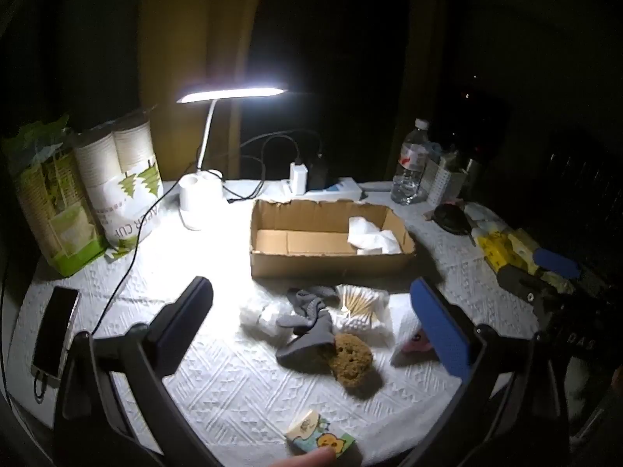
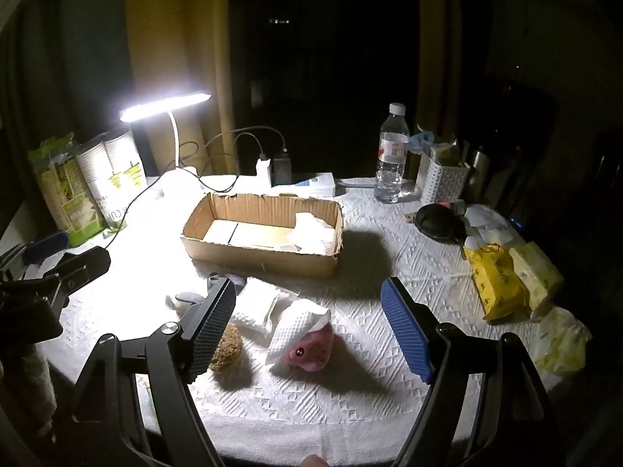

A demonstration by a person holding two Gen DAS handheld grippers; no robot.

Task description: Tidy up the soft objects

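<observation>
The left claw is hanging wide open above the round worktop with its white embossed cloth, gripping nothing. Between its fingers a heap of soft things is lying: a grey knitted glove draped over a clear packet of wooden cotton swabs, a brown natural sponge touching the glove's cuff, and a white wad of cotton just beside the glove on the left.

The right claw is also gaping wide and holding nothing. A pink plush toy is sitting between its fingers, with a white dimpled paper towel lying over its top.

Beyond the heap, an open shallow brown cardboard box is standing under a lit white desk lamp. A crumpled white tissue is lying in the box's right end.

A black smartphone is resting at the worktop's left edge, a clear plastic water bottle is standing at the back, and yellow tissue packs are lying on the right.
</observation>
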